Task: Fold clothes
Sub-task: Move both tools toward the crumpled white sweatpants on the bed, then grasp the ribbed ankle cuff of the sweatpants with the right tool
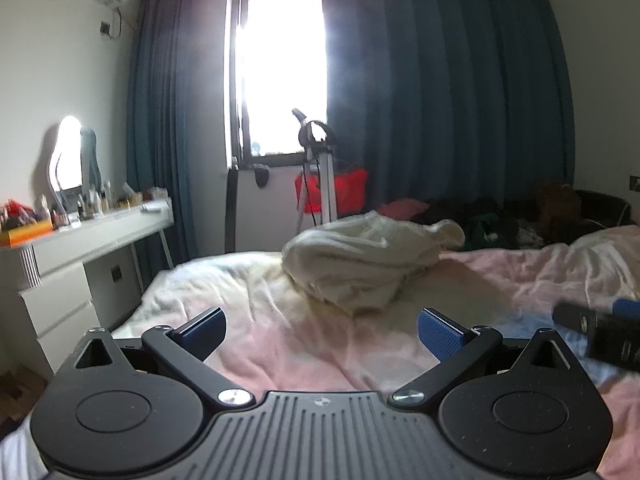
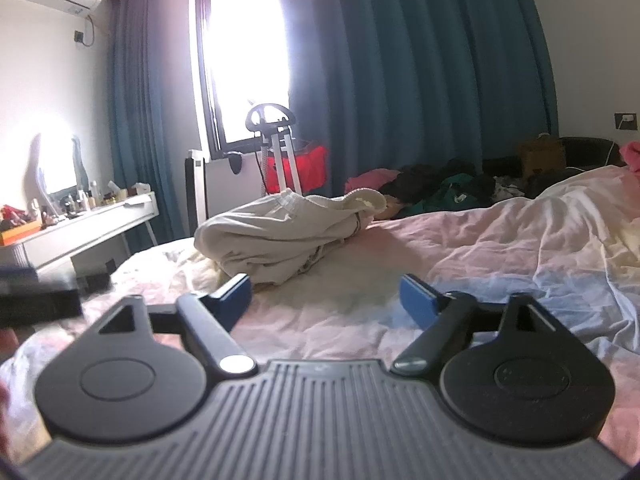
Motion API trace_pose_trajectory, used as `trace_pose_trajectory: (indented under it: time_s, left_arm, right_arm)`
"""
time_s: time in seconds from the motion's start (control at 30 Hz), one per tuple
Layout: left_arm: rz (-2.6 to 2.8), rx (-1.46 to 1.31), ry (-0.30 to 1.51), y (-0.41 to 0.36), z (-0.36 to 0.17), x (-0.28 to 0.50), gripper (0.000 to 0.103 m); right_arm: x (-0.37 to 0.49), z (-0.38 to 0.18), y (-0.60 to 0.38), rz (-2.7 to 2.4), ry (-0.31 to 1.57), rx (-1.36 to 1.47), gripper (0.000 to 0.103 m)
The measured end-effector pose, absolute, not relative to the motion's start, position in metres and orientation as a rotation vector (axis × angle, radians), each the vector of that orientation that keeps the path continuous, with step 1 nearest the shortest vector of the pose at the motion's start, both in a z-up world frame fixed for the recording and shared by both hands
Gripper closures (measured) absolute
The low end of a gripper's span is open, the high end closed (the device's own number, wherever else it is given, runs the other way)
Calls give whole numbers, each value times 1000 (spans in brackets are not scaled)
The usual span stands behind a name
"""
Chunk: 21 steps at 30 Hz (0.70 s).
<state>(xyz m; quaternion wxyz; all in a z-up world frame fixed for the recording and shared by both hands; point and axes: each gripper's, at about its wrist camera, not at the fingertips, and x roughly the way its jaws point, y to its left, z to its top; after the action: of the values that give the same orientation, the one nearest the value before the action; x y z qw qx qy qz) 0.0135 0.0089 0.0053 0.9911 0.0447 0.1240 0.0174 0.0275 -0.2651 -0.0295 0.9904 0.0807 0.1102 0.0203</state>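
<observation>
Your bed (image 1: 320, 344) with its pink and cream cover spreads beneath and ahead of both pairs of jaws. The cream garment (image 1: 360, 264) lies in a crumpled heap on it, ahead of your left gripper (image 1: 322, 330) and slightly right of its gap, ahead of your right gripper (image 2: 326, 300) and left of its gap. Both grippers' jaws stand wide apart with nothing between them, clear of the cloth.

Cream garment (image 1: 360, 264) soft matt cloth, perhaps fleece; bedsheet (image 1: 304, 344) crumpled cloth; tongs (image 1: 322, 330) matt plastic.
</observation>
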Motion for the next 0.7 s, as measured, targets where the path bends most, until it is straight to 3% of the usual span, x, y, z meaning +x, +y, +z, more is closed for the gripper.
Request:
trace_pose_trajectory:
  time_s: [0.2,0.23,0.47,0.63,0.7]
  left_arm:
    - [22,106,207,12,40,30,0]
    - [19,118,201,12,41,34,0]
    - [32,90,265,27,15,67,0]
    - [42,15,323,50,-6,83,0]
    - [58,8,344,57,-14,93,0]
  right_arm:
    - [34,-35,-269,37,240,178,52]
    - [35,-36,-269,35,234,182,53]
    - [92,-24,-277,88,228,208,53]
    - [203,-12,-298,115,288,307,51]
    - [257,-14,-300,83,324,294,42]
